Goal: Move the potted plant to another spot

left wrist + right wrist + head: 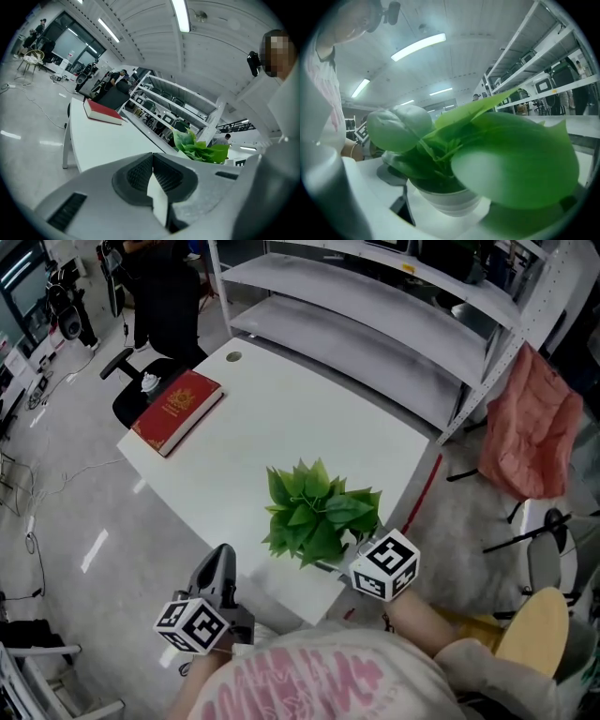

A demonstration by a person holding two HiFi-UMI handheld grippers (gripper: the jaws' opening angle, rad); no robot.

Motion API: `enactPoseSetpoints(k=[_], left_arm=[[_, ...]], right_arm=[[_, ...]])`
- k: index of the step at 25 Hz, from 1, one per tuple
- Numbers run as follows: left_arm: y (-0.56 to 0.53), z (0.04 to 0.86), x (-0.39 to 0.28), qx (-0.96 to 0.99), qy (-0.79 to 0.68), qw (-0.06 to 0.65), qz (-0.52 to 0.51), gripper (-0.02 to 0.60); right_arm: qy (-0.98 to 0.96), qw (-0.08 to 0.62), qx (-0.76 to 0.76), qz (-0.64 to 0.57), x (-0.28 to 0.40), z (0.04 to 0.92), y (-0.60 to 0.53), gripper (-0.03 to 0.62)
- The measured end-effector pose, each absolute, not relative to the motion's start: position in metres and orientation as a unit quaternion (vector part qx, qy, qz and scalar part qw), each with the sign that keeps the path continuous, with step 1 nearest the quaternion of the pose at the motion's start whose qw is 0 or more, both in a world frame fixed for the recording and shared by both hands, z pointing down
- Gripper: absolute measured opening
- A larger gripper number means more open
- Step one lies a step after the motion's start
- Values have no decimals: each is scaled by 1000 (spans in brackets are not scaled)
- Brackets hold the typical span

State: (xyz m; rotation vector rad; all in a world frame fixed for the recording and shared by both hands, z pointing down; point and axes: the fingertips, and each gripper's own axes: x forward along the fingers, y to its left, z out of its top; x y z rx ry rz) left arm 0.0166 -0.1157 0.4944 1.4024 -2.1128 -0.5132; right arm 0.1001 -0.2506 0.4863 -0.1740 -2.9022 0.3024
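Observation:
The potted plant (317,514), broad green leaves in a white pot (445,199), stands near the front right corner of the white table (281,418). My right gripper (345,557) reaches in under the leaves from the table's edge. In the right gripper view the pot sits between its jaws, which look shut on it. My left gripper (222,566) hangs off the table's front edge over the floor, to the left of the plant. Its ribbed pads (140,172) meet with nothing held. The plant (199,149) shows to its right.
A red book (178,411) lies at the table's far left end. White shelving (375,324) runs along the back. An office chair (141,381) stands beyond the book. A pink cloth over a chair (530,427) and a wooden stool (534,629) are on the right.

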Motion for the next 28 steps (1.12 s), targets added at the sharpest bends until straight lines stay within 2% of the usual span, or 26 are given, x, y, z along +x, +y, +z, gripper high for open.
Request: enactPoseSetpoints(k=[4, 15, 23, 28], left_arm=[[-126, 466, -14, 546, -765, 279, -198, 5], [-112, 427, -84, 622, -717, 255, -187, 5], [-48, 420, -183, 646, -695, 250, -192, 5], [-42, 424, -191, 650, -692, 256, -182, 5]], right_arm=[[-989, 104, -38, 97, 74, 446, -246, 528], [-992, 81, 45, 83, 31, 414, -212, 528], [-991, 66, 90, 72, -51, 402, -149, 528], [-990, 65, 106, 73, -55, 405, -148, 529]])
